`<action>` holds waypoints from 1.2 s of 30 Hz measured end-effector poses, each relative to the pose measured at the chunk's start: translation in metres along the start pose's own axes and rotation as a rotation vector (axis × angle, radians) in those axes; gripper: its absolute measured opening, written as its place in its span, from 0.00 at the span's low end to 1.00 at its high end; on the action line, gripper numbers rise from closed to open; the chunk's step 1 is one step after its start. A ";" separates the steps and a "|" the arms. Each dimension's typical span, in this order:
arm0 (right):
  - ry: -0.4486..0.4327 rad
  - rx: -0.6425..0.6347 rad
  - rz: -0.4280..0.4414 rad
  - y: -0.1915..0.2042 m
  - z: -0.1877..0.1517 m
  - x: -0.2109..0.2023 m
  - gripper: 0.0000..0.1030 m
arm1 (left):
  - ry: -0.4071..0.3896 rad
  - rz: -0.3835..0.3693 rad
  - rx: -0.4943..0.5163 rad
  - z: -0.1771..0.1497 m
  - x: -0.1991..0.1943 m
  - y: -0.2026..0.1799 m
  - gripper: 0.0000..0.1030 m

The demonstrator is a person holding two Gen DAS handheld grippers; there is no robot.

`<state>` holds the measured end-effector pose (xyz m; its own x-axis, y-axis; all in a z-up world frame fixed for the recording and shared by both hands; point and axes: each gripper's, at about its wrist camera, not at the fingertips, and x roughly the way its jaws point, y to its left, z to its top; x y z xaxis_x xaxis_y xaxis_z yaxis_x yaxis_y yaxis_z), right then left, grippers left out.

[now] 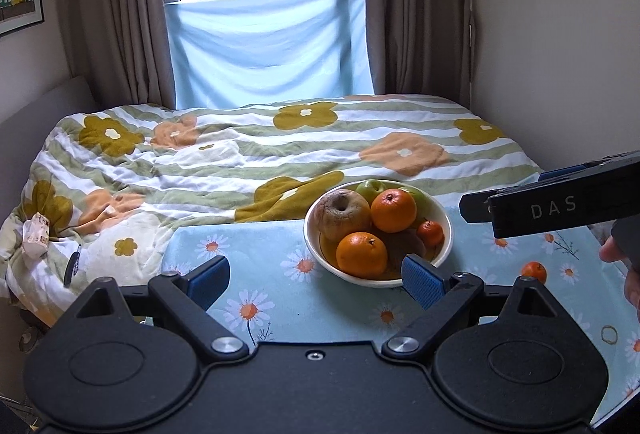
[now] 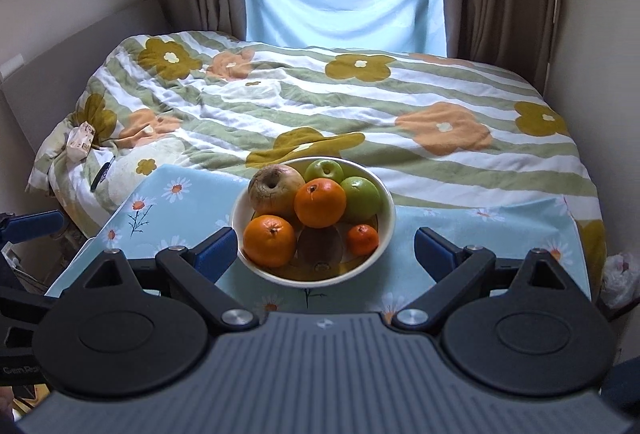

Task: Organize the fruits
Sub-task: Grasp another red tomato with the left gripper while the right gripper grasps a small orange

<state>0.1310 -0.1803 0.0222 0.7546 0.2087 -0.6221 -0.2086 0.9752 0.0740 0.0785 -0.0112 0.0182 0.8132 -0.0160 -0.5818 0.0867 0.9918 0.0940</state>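
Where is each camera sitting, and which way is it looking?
Left wrist: on the left gripper, facing the fruit bowl, bed and window; its open blue fingers, the right gripper and a hand show.
Right wrist: on the right gripper, facing the bowl straight on; its open fingers and the left gripper's tip show.
Both share bowl, bed and window.

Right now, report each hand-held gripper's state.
Left hand-held gripper: open, holding nothing, near the fruit bowl.
Right hand-held gripper: open, holding nothing, fingers either side of the bowl's near rim.
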 end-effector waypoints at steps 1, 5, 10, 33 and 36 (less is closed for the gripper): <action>-0.001 0.008 -0.012 -0.001 -0.004 -0.005 1.00 | 0.000 -0.012 0.002 -0.002 -0.002 -0.001 0.93; 0.001 0.042 -0.062 -0.007 -0.020 -0.021 1.00 | 0.009 -0.066 0.016 -0.011 -0.008 -0.007 0.93; 0.013 0.065 -0.101 -0.026 -0.036 -0.034 1.00 | 0.033 -0.109 0.041 -0.020 -0.008 -0.025 0.93; 0.164 -0.145 0.036 -0.154 -0.073 0.042 1.00 | 0.213 -0.018 -0.083 -0.060 0.071 -0.151 0.86; 0.170 -0.166 0.063 -0.159 -0.076 0.054 1.00 | 0.241 -0.002 -0.109 -0.067 0.083 -0.156 0.78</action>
<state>0.1575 -0.3294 -0.0825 0.6245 0.2394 -0.7435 -0.3621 0.9321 -0.0040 0.0941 -0.1584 -0.0988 0.6515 -0.0002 -0.7586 0.0149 0.9998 0.0124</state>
